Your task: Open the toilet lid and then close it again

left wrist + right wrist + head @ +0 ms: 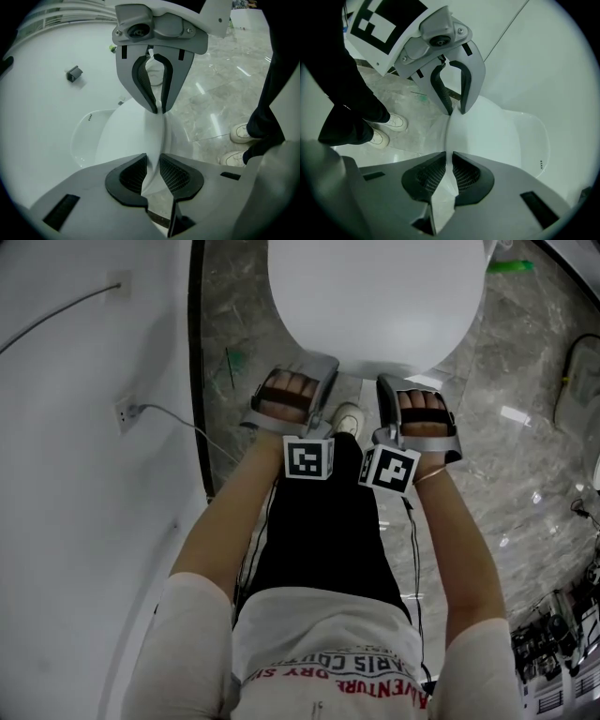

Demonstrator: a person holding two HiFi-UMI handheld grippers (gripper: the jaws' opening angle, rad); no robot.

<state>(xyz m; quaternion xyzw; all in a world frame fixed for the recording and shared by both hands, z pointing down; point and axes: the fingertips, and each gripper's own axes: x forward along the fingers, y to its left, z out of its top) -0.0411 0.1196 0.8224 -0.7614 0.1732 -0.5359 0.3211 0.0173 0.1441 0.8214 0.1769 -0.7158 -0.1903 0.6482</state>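
Observation:
The white toilet lid (375, 296) fills the top of the head view, and both grippers hold its near rim side by side. My left gripper (322, 367) has its pads closed on the thin lid edge (126, 136), which runs up between the jaws (153, 161). My right gripper (394, 382) grips the same edge (483, 136) with its jaws nearly together (451, 159). Each gripper view shows the other gripper clamped on the rim ahead, the right gripper (157, 105) and the left gripper (454, 108). The lid is tilted above the bowl (84, 136), part of which shows beside it.
A white wall with a socket (127, 413) and cable stands at the left. Grey marble floor (525, 427) lies around the toilet. The person's white shoes (241, 133) stand close in front. A green object (511, 266) lies at the far right, and cables and gear (553, 643) at the lower right.

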